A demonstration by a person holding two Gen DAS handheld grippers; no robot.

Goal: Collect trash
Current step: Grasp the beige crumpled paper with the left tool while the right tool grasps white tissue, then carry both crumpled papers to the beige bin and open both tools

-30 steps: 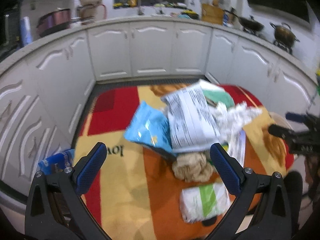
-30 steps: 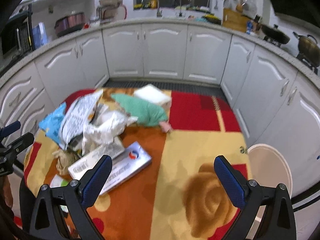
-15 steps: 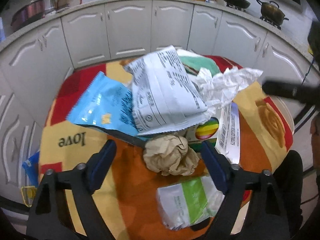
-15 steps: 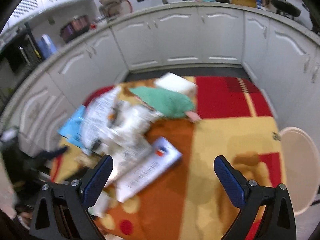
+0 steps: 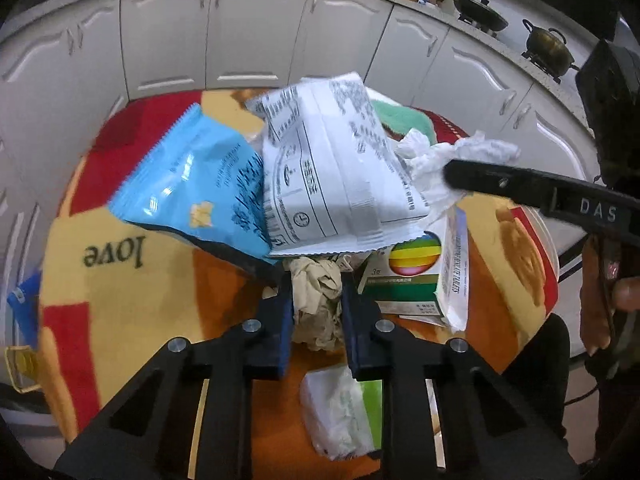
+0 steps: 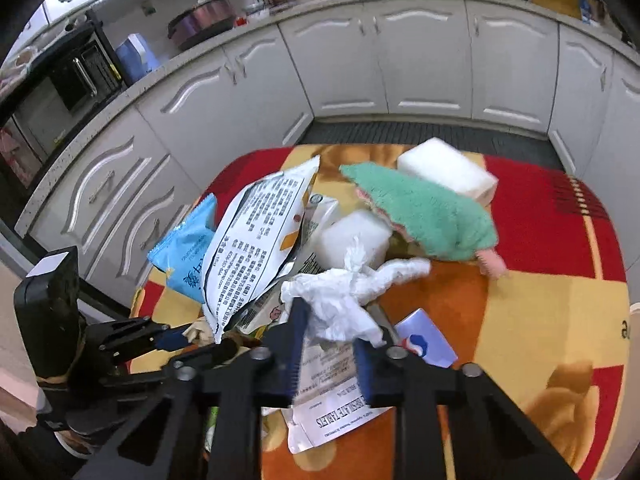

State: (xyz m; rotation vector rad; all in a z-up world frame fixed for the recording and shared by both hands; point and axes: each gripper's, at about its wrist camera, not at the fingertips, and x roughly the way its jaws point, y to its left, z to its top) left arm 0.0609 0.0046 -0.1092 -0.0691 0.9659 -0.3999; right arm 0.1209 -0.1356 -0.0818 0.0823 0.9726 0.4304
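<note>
A heap of trash lies on a round table with a red, yellow and orange cloth (image 5: 120, 280). My left gripper (image 5: 316, 280) is closing on a crumpled brown paper ball (image 5: 316, 304), and its blue pads press both sides. My right gripper (image 6: 330, 324) is closing on a crumpled white tissue (image 6: 344, 300), which sits squeezed between its fingers. In the left wrist view the tissue (image 5: 460, 152) shows under the right gripper's black finger (image 5: 520, 188). The left gripper (image 6: 160, 338) shows at the lower left of the right wrist view.
A blue snack bag (image 5: 192, 188) and a white printed bag (image 5: 332, 168) lean over the paper ball. Beside them are a tablet box (image 5: 412, 276), a green-white pack (image 5: 340, 408), a green cloth (image 6: 424, 212) and a white foam block (image 6: 448, 168). White cabinets ring the table.
Both grippers went from wide open to shut. The left sank onto the brown paper ball and took hold of it. The right swung left over the heap and took hold of the white tissue.
</note>
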